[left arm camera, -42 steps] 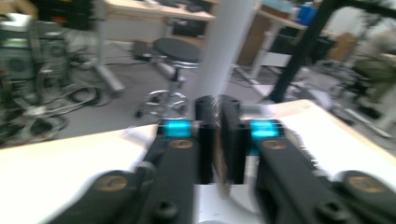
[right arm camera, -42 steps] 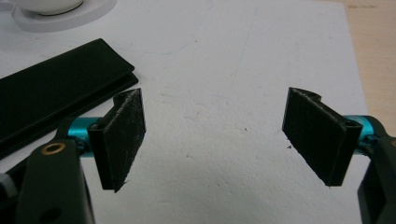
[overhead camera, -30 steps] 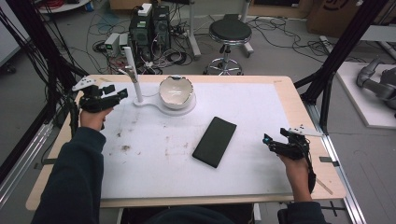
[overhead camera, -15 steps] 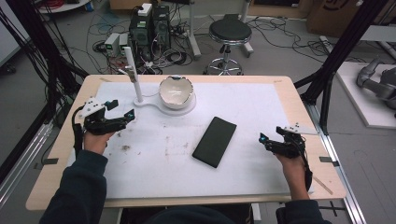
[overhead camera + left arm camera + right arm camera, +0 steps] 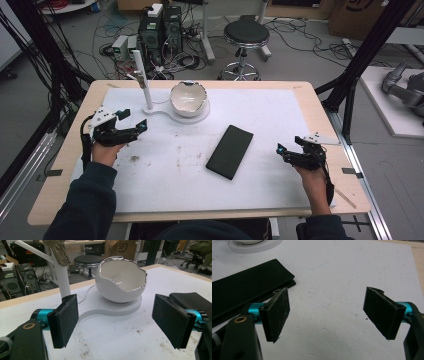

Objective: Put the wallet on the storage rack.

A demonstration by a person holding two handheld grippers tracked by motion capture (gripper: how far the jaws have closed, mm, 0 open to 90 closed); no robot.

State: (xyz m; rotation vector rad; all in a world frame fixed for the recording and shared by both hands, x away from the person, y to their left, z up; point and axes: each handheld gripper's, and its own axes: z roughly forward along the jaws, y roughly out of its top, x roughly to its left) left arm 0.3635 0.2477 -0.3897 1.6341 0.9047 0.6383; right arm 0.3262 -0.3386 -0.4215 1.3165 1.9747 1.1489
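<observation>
White-covered tabletop (image 5: 260, 185) is sitting in a cable-cluttered lab, stool (image 5: 245, 35) up top. One bowl (image 5: 188, 98), one black case (image 5: 230, 151), maybe a wallet. Left claw (image 5: 136, 120) and right claw (image 5: 286, 148) are both gaping, holding nothing.

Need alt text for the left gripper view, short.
The left gripper holds its two black padded jaws wide open, nothing between them, aimed at a white eggshell-shaped bowl with a jagged silver rim. The bowl sits on a flat white round base on the scuffed white table mat, beside a white upright post.
</observation>
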